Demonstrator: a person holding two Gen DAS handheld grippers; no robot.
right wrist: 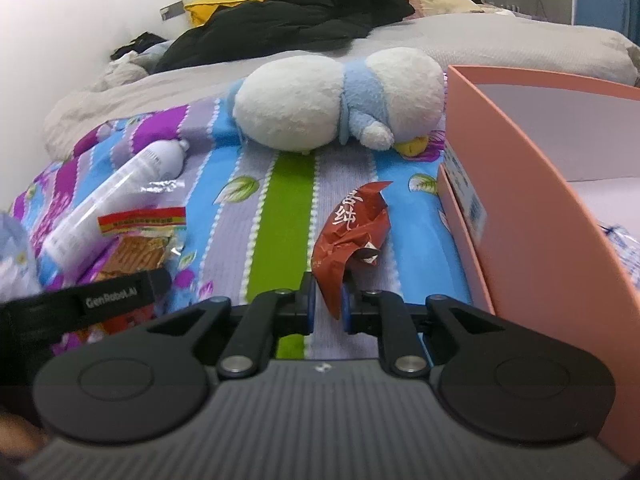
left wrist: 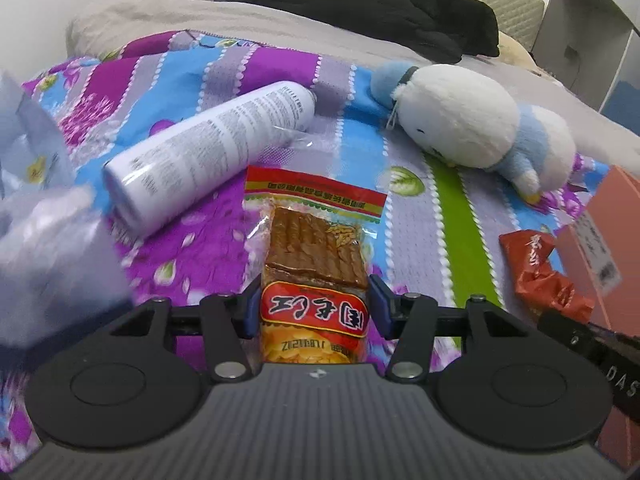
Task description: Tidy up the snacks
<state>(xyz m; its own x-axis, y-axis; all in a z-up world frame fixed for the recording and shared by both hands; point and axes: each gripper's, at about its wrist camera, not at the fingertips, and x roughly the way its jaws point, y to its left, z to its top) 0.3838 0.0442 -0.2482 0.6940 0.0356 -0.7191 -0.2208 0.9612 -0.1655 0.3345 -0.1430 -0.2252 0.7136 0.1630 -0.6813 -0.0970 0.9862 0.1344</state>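
A: Your left gripper (left wrist: 314, 306) has its pads tight against the sides of the biscuit packet (left wrist: 316, 256), which sits over the flowered bedspread (left wrist: 200, 240) beside the white bottle (left wrist: 208, 148).

B: And your right gripper (right wrist: 329, 300) is nearly closed, pinching the red snack wrapper (right wrist: 350, 240) just beside the pink box (right wrist: 520, 208).

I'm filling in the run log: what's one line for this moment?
left hand-held gripper: shut on biscuit pack | right hand-held gripper: shut on red snack packet | pink box: right, open
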